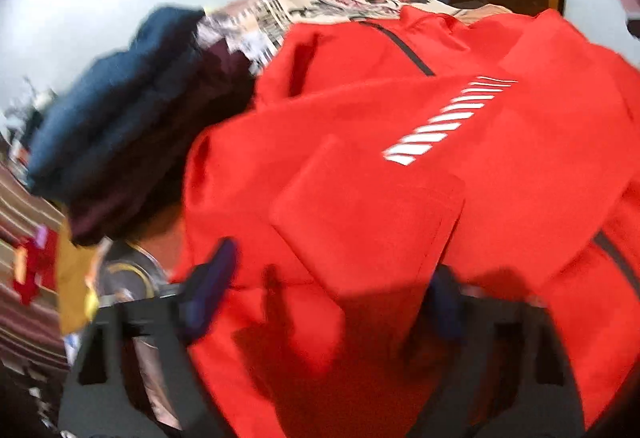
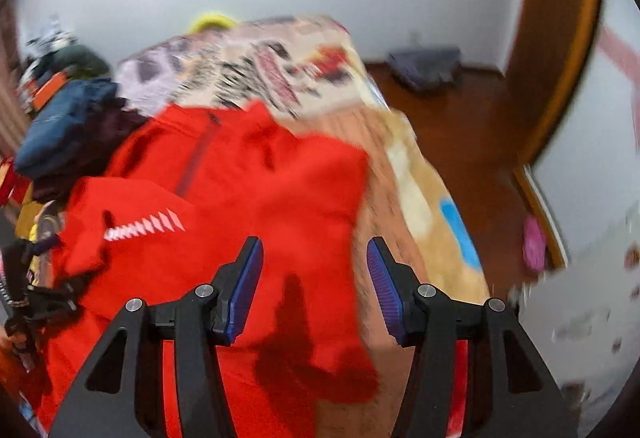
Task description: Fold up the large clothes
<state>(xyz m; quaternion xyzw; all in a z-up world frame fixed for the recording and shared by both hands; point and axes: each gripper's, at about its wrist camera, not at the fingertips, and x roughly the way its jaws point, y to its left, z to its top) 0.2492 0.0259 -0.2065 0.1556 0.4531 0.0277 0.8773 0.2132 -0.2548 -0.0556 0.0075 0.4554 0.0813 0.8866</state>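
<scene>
A large red jacket (image 1: 400, 165) with white slanted stripes and dark zippers lies spread on the bed, partly folded over itself. It also shows in the right wrist view (image 2: 248, 189). My left gripper (image 1: 332, 278) is open just above the jacket's near part, its blue pads apart and empty. My right gripper (image 2: 316, 258) is open above the jacket's right edge, nothing between its blue pads. The left gripper's body also shows at the left edge of the right wrist view (image 2: 24, 290).
A stack of folded dark blue and maroon clothes (image 1: 120, 125) sits left of the jacket. The bed's patterned blanket (image 2: 280, 65) extends beyond. Wooden floor (image 2: 472, 141) and a door frame (image 2: 560, 57) lie to the right. A yellow cloth (image 1: 74, 278) hangs at the left.
</scene>
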